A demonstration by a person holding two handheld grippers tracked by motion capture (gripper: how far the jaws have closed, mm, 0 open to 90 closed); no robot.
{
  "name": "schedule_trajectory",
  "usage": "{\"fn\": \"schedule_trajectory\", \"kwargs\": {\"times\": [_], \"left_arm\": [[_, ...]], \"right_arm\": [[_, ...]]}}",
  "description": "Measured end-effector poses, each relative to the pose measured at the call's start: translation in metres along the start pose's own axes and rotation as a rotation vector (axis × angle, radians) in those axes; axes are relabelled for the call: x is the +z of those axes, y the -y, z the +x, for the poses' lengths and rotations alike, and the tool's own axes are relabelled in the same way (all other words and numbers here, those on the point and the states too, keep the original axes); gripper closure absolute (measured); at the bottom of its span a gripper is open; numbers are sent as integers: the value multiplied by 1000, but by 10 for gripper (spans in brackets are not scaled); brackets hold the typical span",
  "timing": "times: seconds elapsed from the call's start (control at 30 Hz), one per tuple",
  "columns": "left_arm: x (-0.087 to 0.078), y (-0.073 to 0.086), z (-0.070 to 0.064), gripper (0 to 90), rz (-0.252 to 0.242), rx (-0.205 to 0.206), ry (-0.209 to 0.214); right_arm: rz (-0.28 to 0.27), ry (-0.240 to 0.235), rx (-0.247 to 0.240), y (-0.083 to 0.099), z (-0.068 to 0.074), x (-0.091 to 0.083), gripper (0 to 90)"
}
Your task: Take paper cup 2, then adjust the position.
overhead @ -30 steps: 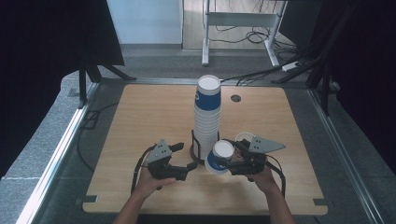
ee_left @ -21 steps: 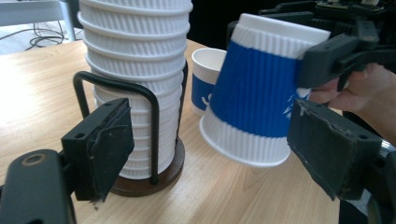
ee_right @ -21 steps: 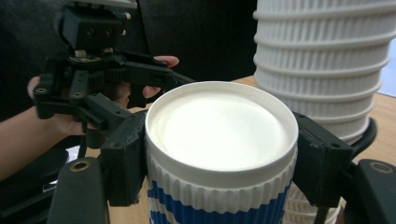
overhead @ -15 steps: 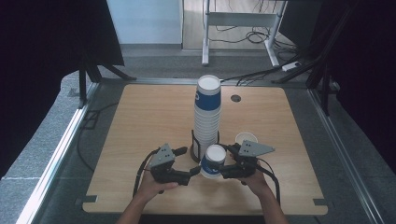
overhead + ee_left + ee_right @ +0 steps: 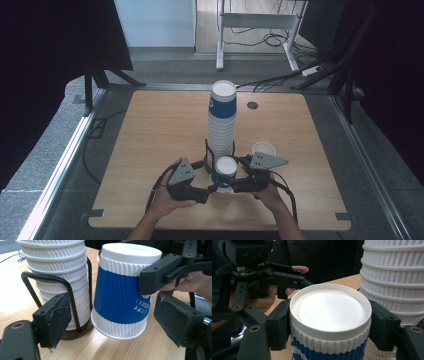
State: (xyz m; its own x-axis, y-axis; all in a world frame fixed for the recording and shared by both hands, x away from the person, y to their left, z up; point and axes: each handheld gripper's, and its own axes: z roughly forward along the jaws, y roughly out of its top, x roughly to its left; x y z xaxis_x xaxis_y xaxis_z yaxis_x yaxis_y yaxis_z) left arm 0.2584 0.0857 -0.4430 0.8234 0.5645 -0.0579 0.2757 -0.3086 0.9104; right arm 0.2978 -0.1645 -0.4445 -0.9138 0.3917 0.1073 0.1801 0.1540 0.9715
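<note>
1. Grey floor surrounds a pale wooden counter [image 5: 150,150] with rounded corners and one small round cable hole [image 5: 252,105] near its far edge; a white metal frame and loose cables stand on the floor beyond it.
2. Near the counter's middle rises a tall stack of cups [image 5: 221,120], upside down, ribbed white paper with blue bands; in the left gripper view its lower rims are nested tightly. The exact number of cups in the stack cannot be told.
3. The stack sits in a holder [image 5: 72,312] with a dark round base and thin black wire uprights bent into loops.
4. One lone open cup [image 5: 263,149] stands upright on the counter just right of the stack, close behind the right gripper.
5. A single inverted cup [image 5: 329,322], ribbed white with a smooth blue band and small white print, is held just in front of the stack and beside the holder, tilted, with its rim low over the counter; whether the rim touches the wood I cannot tell.
6. The right gripper [image 5: 329,327] has its fingers clamped on that cup near its flat white bottom, one black pad on either side.
7. The left gripper [image 5: 125,322] has its fingers apart, one beside the holder's wire and the other at the cup's far side, neither pressing the cup.
8. Two hands, two grippers, each topped by a grey three-cornered plate, with black cables trailing.
</note>
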Motion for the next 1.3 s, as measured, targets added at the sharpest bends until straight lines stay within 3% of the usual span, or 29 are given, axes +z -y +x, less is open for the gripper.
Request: {"fn": "schedule_trajectory", "kwargs": {"times": [0.2, 0.4, 0.8, 1.3], "left_arm": [[1, 1, -1, 107, 2, -14, 20], [7, 1, -5, 96, 13, 2, 28], [20, 6, -14, 98, 57, 41, 21], [28, 12, -15, 143, 88, 65, -6]], "right_arm": [[-25, -1, 4, -3, 1, -3, 288], [-38, -8, -7, -6, 5, -1, 288], [-55, -57, 5, -7, 14, 6, 288], [-32, -46, -28, -7, 19, 9, 286]]}}
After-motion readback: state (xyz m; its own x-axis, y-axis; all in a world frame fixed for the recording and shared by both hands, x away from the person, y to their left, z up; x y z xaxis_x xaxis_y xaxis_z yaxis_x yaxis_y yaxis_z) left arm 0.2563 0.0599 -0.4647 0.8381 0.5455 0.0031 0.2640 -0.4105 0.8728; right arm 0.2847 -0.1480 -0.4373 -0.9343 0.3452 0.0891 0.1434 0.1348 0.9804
